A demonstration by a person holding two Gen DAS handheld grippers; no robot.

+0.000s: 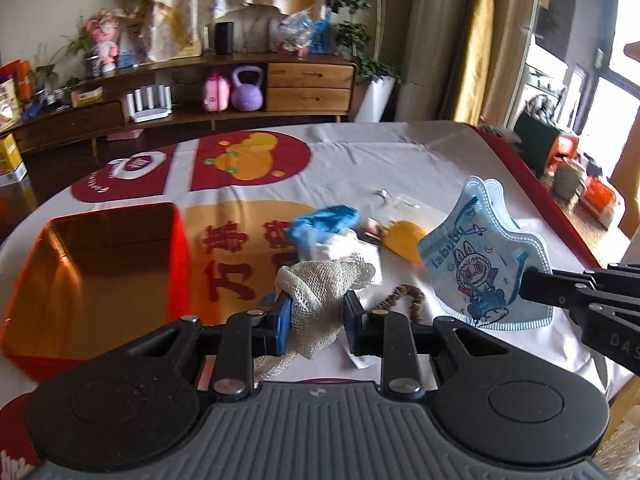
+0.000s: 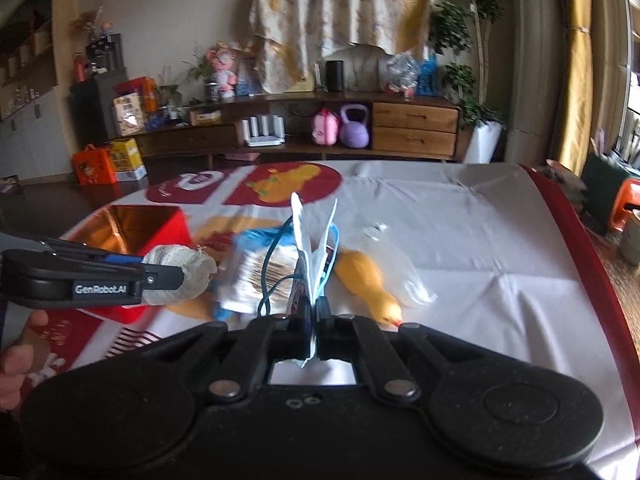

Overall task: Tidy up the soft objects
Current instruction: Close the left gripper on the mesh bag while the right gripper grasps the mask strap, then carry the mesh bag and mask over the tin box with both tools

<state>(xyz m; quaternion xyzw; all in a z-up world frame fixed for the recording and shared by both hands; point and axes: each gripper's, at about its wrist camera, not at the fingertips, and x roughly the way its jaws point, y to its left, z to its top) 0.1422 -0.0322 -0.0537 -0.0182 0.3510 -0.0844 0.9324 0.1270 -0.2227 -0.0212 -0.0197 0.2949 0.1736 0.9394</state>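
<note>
item 1: left gripper (image 1: 316,312) is pinching a cream mesh pouch (image 1: 320,284), holding it raised above the surface (image 1: 400,160), just beside the open red box (image 1: 100,272).
item 2: right gripper (image 2: 314,312) is pressing its fingers together on the lower edge of a folded blue child's face mask (image 1: 480,252), printed "labubu" with a cartoon figure; its ear loops are hanging free.
item 3: remaining pile is lying on the printed cloth between the 2 grippers: a blue glove (image 1: 324,220), a white cloth (image 1: 352,252), a yellow rubber duck (image 2: 368,280), a brown twisted cord (image 1: 404,300).
item 4: red box is sitting at the left, gold-lined.
</note>
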